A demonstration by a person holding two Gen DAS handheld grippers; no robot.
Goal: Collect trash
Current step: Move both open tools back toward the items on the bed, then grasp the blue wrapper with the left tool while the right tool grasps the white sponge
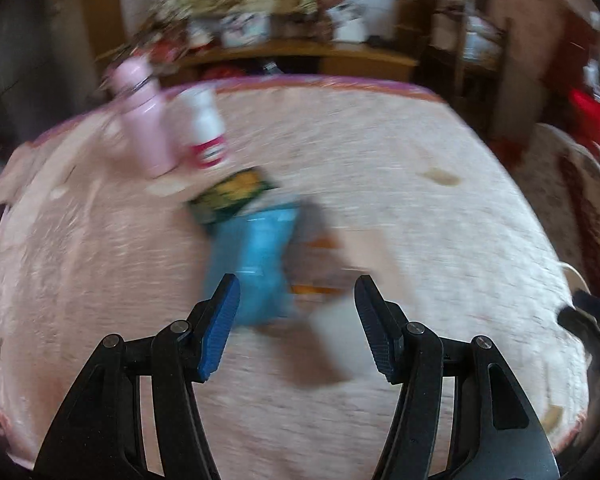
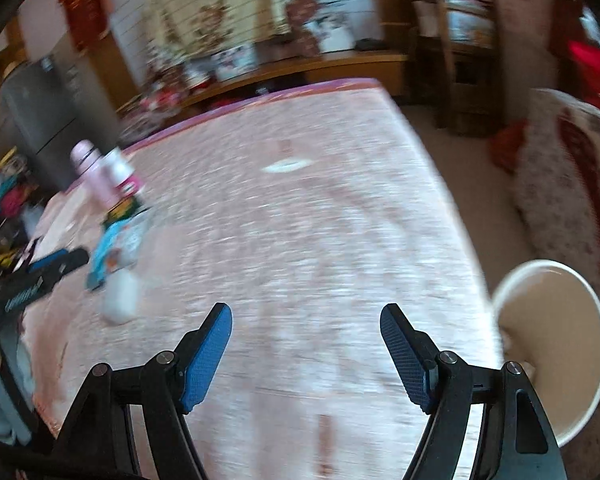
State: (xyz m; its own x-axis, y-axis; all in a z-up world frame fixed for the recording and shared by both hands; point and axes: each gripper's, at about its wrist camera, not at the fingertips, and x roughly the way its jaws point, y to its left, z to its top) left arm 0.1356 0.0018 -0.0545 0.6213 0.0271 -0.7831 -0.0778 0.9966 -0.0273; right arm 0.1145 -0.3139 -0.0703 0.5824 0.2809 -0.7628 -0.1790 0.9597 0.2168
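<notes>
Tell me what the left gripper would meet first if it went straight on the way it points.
Probably the blue packet lying on the pink tablecloth, just past the open left gripper and nearer its left finger. Blur makes depth uncertain; a paler scrap beside it could come first.
</notes>
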